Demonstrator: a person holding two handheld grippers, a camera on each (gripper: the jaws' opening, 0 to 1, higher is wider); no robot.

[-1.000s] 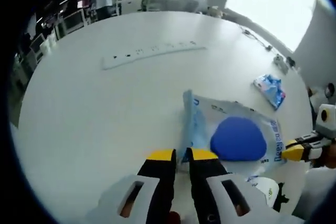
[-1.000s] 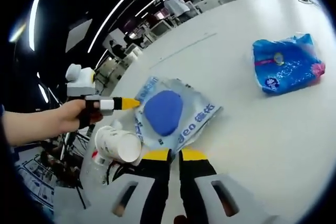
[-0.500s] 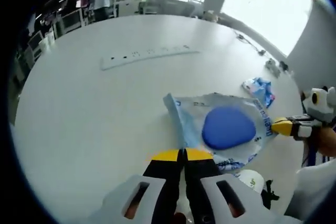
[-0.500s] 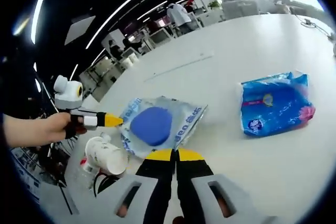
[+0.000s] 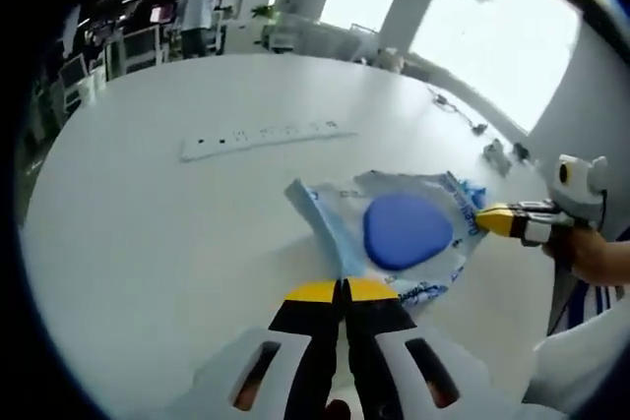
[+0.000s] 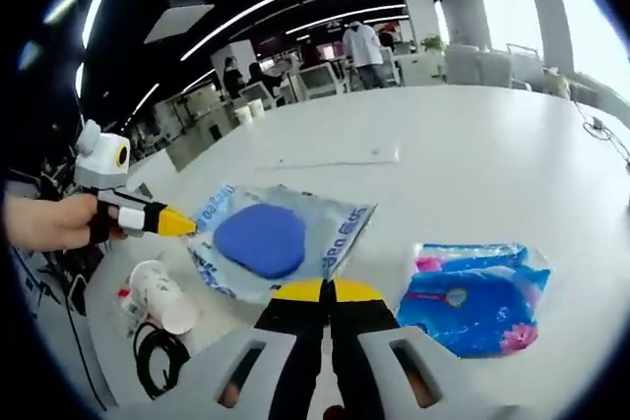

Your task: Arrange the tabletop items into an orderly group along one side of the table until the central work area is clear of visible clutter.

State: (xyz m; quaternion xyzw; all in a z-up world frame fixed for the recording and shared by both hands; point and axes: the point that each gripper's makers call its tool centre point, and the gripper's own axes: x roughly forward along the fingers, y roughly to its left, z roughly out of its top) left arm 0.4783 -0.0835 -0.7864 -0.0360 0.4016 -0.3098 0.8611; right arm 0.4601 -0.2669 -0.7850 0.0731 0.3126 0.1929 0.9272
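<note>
A clear plastic bag (image 5: 404, 233) with blue print and a round blue pad inside hangs stretched between my two grippers. My left gripper (image 5: 342, 289) is shut on the bag's near folded edge. In the left gripper view my right gripper (image 5: 487, 218) comes in from the right, with its yellow tips shut on the far edge. In the right gripper view the same bag (image 6: 261, 240) sits just beyond my shut right gripper (image 6: 327, 289). There the left gripper (image 6: 177, 226), held by a hand, pinches the bag's left corner.
A blue tissue pack (image 6: 468, 297) lies on the white table (image 5: 148, 233) to the right of my right gripper. A white power strip (image 5: 261, 135) lies farther out. A paper cup (image 6: 162, 297) and a black cable (image 6: 157, 361) sit by the table edge. People stand at desks beyond.
Both grippers keep their hold on the bag, which now looks raised and pulled flatter. Both cameras have shifted, so the tissue pack sits lower right in the right gripper view.
</note>
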